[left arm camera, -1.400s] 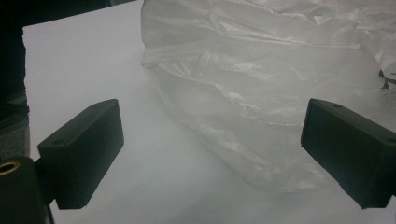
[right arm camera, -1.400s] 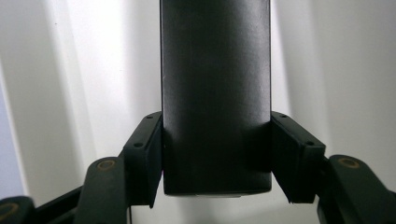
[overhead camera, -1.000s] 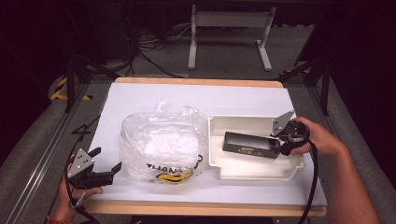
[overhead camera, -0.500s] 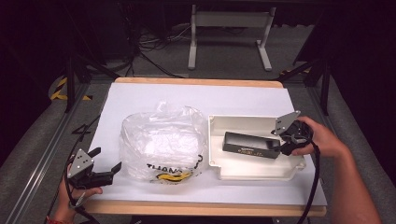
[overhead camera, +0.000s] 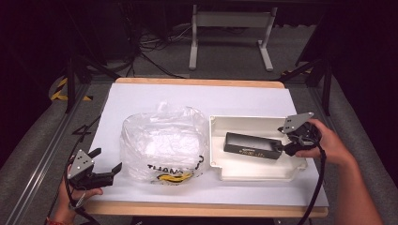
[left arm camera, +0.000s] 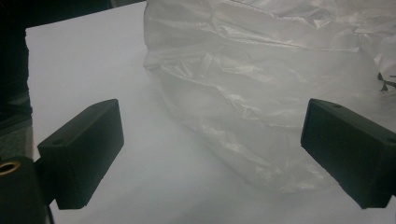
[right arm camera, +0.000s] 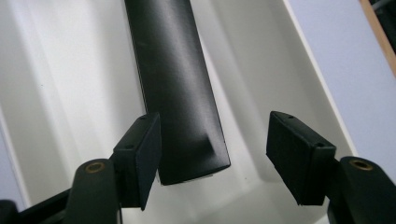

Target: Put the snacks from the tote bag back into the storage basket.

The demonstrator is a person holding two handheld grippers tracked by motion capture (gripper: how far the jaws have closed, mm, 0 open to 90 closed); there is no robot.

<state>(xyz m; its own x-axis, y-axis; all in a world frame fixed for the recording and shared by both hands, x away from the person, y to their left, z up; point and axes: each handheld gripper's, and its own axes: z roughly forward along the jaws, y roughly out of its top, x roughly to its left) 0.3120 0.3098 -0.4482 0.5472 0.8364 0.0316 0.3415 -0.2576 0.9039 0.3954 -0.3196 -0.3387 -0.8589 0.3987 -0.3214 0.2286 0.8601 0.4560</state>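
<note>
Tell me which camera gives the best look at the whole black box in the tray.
The high view: the black box lies full length in the white tray, with the right gripper at its end. The right gripper view shows just its near end between open jaws. The left gripper view faces the plastic bag.

**Black bar in the white tray, plastic bag beside it**

A long, flat black bar (overhead camera: 249,146) is laid on the floor of a shallow white tray (overhead camera: 244,171), across its middle. A crumpled clear plastic bag (overhead camera: 162,140), printed with black letters, is placed just left of the tray, touching its edge.
</note>
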